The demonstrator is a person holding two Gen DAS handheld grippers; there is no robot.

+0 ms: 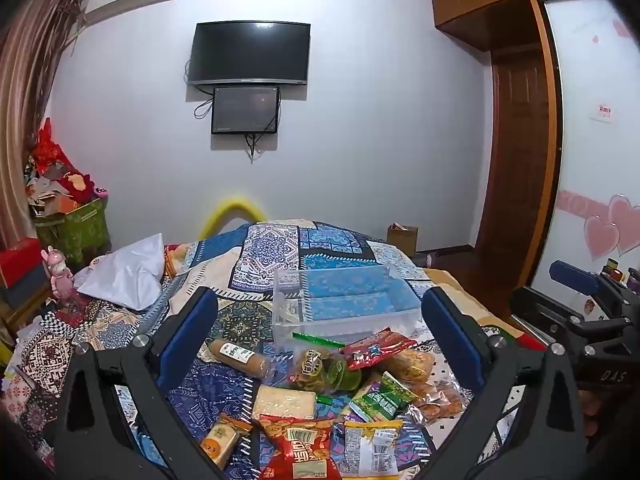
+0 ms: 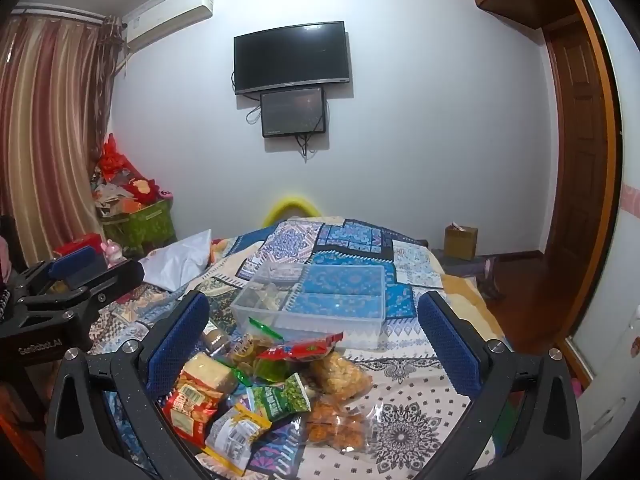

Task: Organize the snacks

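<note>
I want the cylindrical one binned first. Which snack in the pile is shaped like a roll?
The tan roll with the white label, lying on its side at the pile's left edge nearest the clear bin; the others are flat packets.

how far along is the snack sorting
Barely begun. The clear bin has a few items in its left compartments; the other sections look unfilled. Nothing is in hand: left claw and right claw are both open. Left to do: the snack pile on the bedspread.
</note>
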